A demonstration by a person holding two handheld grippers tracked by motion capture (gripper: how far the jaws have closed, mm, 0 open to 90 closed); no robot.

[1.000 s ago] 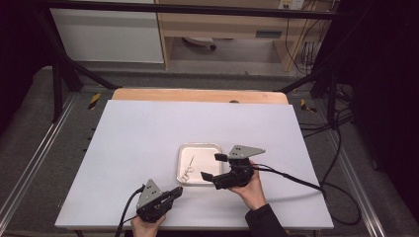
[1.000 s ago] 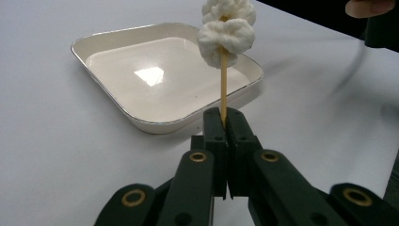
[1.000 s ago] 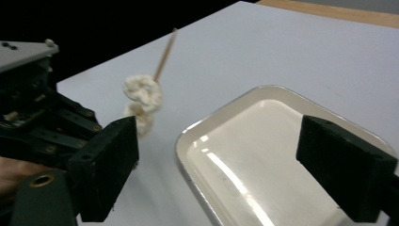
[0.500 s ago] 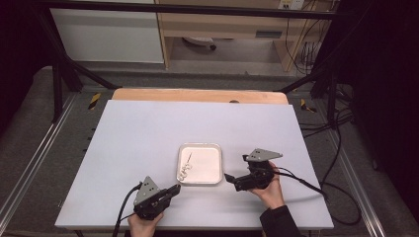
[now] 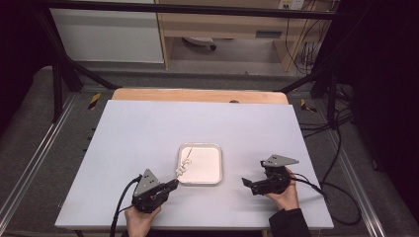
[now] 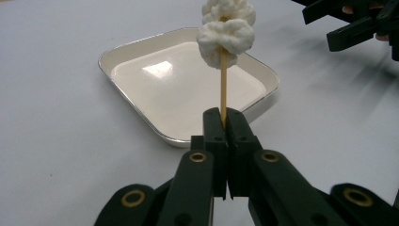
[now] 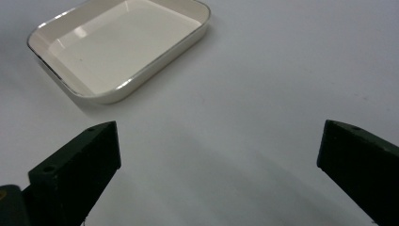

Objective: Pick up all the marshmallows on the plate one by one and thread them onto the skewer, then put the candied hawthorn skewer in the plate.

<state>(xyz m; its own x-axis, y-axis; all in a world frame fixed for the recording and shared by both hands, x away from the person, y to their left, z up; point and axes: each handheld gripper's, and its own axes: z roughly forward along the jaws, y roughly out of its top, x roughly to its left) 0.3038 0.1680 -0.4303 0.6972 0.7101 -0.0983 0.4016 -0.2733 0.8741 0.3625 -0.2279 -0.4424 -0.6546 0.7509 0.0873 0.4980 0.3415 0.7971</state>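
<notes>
Landmark: the white tray [image 5: 207,170], sitting near the middle of the table [image 5: 148,128], a bit toward the person's edge.

Left gripper: the left gripper [image 6: 224,123] is clamped tight on the bare lower end of a wooden skewer [image 6: 223,84]. In the high view it sits just off the tray's near-left corner [image 5: 170,185].

Skewer: it's got white puffy pieces [image 6: 227,30] threaded on the upper part; they look like marshmallows, can't swear to it. From above, the stick runs from the gripper up and over the tray's left side, with the far tip reaching toward the tray's back-left corner [image 5: 184,163].

Long axis: basically straight out along the left gripper's own jaws, angled across the tray's left edge. Can't tell if the far end touches the tray or hangs just above it.

Right gripper: the right gripper [image 5: 254,185] is wide open and holding nothing, its jaws spread well apart in the right gripper view. It's off the tray's right side, near the front edge, pointing roughly back at the tray.

Who's nearer: the left one, no contest, since it already has the stick. The right is well apart from the puffy pieces, with the whole tray between.

My guess: whatever comes next hinges on that. The skewer lies to the right gripper's left, across the tray, so it'd have to reach over.
</notes>
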